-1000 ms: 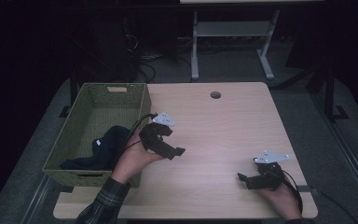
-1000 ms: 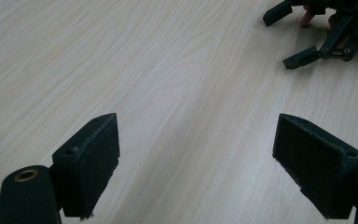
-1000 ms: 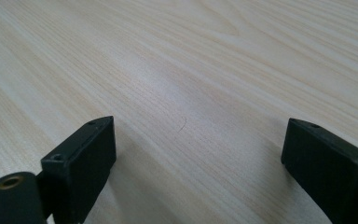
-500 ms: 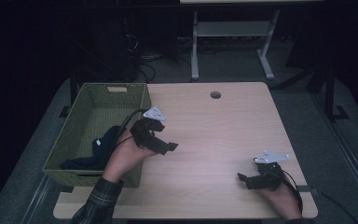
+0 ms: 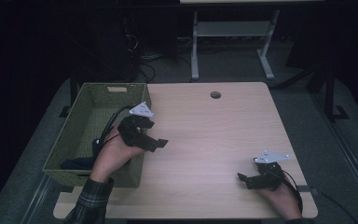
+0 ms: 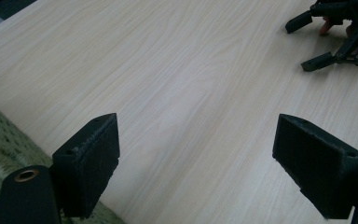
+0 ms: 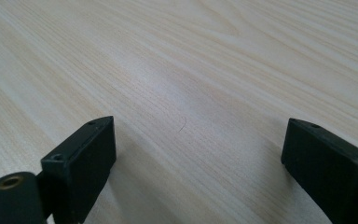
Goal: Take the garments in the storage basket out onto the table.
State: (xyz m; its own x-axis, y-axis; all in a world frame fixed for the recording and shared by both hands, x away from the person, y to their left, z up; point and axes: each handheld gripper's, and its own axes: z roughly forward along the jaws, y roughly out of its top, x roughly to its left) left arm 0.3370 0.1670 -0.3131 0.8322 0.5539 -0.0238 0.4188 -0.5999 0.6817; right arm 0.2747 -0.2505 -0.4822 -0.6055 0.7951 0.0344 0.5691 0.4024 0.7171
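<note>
Olive-green woven basket [image 5: 81, 140] at nine o'clock holds the dark cloth [image 5: 77, 162]; the left gripper [image 5: 154, 142], jaws spread and empty, has drifted back toward its rim. The right gripper [image 5: 243, 179] rests spread at five o'clock on the pale wooden bench [image 5: 214, 140], so another pick from the basket looks likely.

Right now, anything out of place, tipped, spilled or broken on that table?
Nothing stands out. The green basket sits upright at the table's left edge with a dark cloth inside. The left tool is open beside the basket's rim; the right tool rests open on bare wood.
</note>
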